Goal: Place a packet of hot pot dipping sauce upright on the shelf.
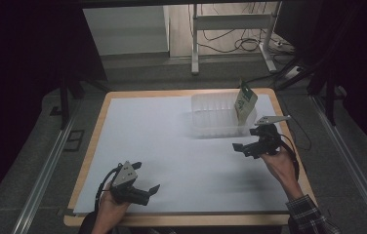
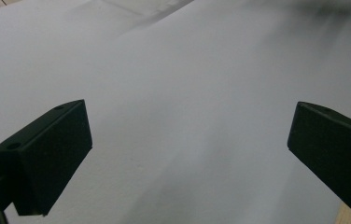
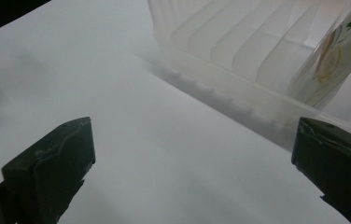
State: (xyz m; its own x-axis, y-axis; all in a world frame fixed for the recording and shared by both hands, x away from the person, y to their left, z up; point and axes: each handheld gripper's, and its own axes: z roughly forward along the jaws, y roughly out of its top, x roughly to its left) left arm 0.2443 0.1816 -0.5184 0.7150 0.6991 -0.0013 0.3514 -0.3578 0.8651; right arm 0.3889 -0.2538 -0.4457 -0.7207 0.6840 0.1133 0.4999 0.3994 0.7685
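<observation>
A clear ribbed plastic tub (image 1: 211, 122) stands on the white sheet at the back right of the table. A green and white packet (image 1: 245, 103) leans upright in its right end. In the right gripper view the tub (image 3: 229, 51) lies just ahead, with the packet (image 3: 339, 56) visible through its wall. My right gripper (image 1: 246, 139) hovers just in front of the tub, open, with nothing between the jaws (image 3: 192, 154). My left gripper (image 1: 146, 176) is near the front left of the sheet, open and empty (image 2: 190, 149), over bare white paper.
The white sheet (image 1: 172, 146) covers most of the wooden table (image 1: 86, 161). Beyond the table's far edge stands a white table frame (image 1: 230, 29) with cables on the floor. Metal rails (image 1: 45, 165) run along both sides.
</observation>
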